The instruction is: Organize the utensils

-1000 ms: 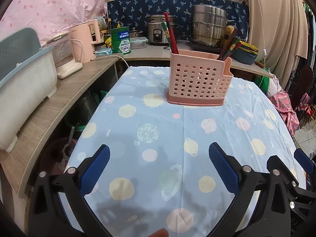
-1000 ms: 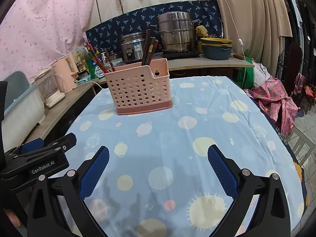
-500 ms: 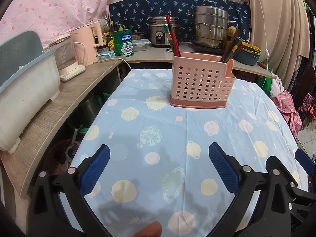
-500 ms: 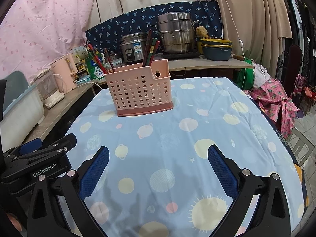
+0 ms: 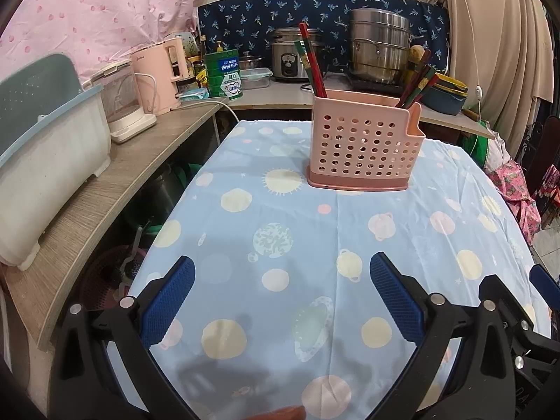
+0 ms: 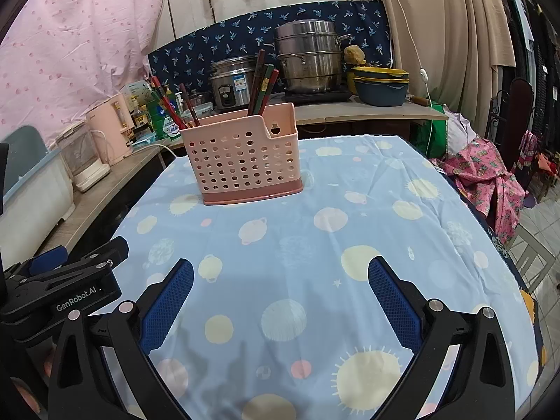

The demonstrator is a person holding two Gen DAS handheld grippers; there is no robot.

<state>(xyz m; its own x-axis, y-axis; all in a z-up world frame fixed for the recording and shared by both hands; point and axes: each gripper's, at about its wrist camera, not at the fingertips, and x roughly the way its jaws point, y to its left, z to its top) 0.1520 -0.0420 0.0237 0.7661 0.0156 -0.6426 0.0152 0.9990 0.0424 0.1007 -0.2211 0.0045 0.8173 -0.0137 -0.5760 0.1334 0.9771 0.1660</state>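
A pink perforated utensil holder (image 5: 364, 147) stands upright on the far part of the blue patterned tablecloth (image 5: 301, 245); it also shows in the right wrist view (image 6: 245, 164). Red and green chopsticks (image 5: 311, 66) stick up from its left compartment, and several dark chopsticks (image 5: 418, 84) lean out of its right one. My left gripper (image 5: 281, 287) is open and empty over the near part of the cloth. My right gripper (image 6: 280, 287) is open and empty too, beside the left one (image 6: 63, 287).
A wooden shelf (image 5: 105, 189) runs along the left with a white basin (image 5: 45, 161) and a pink kettle (image 5: 157, 77). A counter behind holds a rice cooker (image 5: 290, 59), steel pots (image 5: 379, 49) and stacked bowls (image 6: 379, 85). Pink cloth (image 6: 490, 182) lies right of the table.
Both grippers have drawn back a little from the holder and tilted slightly, so it sits a bit lower in each view. Both stay open and empty.
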